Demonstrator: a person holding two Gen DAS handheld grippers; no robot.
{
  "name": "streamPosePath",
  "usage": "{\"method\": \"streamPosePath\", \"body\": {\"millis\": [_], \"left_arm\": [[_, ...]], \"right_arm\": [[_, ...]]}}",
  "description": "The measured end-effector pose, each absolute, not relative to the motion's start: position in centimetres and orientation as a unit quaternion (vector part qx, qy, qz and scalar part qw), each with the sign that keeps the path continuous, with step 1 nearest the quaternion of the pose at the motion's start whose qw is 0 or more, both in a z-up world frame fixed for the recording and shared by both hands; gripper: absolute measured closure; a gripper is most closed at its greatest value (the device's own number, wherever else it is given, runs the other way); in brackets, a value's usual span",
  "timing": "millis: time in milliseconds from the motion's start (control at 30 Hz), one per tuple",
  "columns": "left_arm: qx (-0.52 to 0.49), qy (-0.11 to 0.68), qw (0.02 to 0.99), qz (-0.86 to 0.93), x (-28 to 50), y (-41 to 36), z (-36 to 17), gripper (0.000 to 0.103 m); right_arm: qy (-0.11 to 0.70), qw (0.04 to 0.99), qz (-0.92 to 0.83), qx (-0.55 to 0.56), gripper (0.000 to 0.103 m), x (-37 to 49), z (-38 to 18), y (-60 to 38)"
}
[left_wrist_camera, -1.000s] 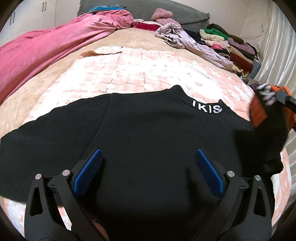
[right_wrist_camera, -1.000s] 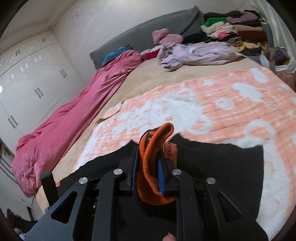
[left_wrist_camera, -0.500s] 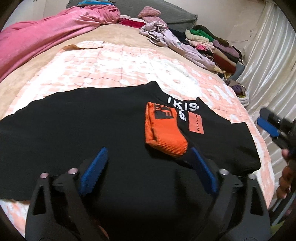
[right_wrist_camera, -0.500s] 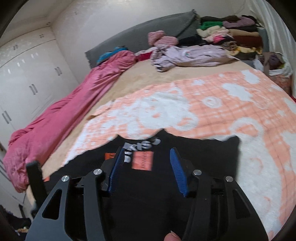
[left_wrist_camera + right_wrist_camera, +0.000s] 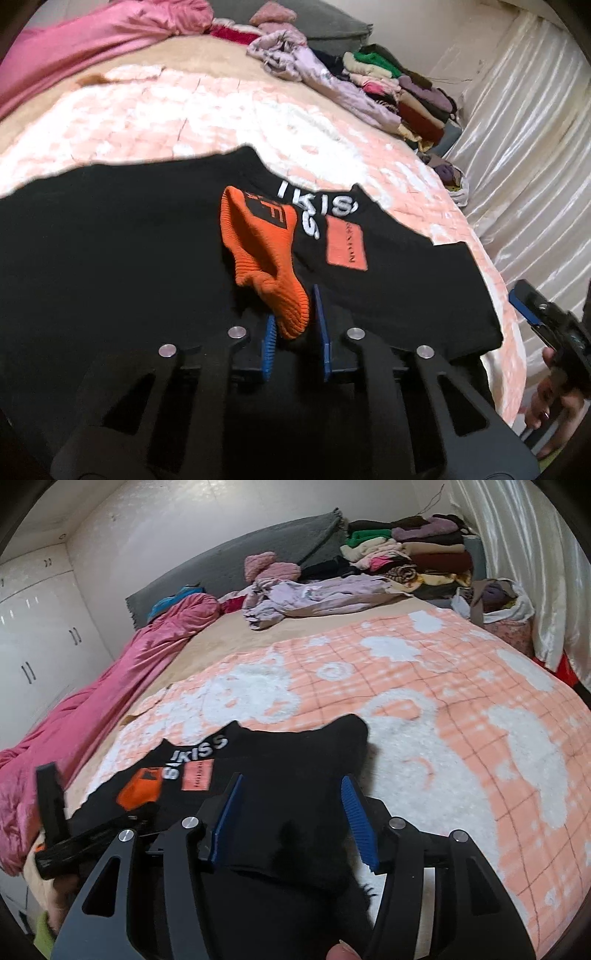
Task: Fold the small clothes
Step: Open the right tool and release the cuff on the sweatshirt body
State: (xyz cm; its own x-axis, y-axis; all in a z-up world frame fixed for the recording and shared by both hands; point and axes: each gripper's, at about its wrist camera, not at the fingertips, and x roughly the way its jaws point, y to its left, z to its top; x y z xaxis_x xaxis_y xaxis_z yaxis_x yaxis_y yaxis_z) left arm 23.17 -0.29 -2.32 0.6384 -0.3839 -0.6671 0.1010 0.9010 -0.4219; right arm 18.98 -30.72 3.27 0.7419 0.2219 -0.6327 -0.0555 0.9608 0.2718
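Observation:
A black sweater (image 5: 110, 251) with white lettering and an orange patch (image 5: 346, 248) lies flat on the bed. Its sleeve is folded over the chest, ending in an orange ribbed cuff (image 5: 258, 251). My left gripper (image 5: 294, 334) is shut on the near end of that cuff. My right gripper (image 5: 291, 821) is open, its jaws wide apart over the sweater's right side (image 5: 295, 768), holding nothing. The cuff also shows in the right wrist view (image 5: 142, 789).
The sweater rests on an orange and white blanket (image 5: 461, 709). A pink duvet (image 5: 92, 716) runs along the left. A lilac garment (image 5: 314, 596) and stacked folded clothes (image 5: 417, 559) lie at the head end. A curtain (image 5: 528, 155) hangs right.
The right gripper carried the orange cuff across the chest, let it go and drew back to the right. The left gripper then closed on the cuff's near end.

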Motion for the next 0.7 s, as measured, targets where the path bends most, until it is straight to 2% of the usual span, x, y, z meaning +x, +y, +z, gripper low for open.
{"method": "streamPosePath", "body": {"millis": [167,400,700], "left_arm": [[-0.157,0.345,0.919,-0.105,20.8,2.4,1.5,0.093],[-0.169,0.414,0.891,-0.075,21.6,4.0,-2.3,0.092],[-0.18,0.421,0.886,-0.079,20.9,4.8,-2.3,0.092]], "right_arm": [[0.358,0.925,0.063,0.112,0.05,19.2,2.4,-30.8],[0.373,0.924,0.065,0.055,0.05,19.6,1.3,-27.9],[0.437,0.896,0.078,-0.002,0.05,21.5,-2.6,-25.4]]}}
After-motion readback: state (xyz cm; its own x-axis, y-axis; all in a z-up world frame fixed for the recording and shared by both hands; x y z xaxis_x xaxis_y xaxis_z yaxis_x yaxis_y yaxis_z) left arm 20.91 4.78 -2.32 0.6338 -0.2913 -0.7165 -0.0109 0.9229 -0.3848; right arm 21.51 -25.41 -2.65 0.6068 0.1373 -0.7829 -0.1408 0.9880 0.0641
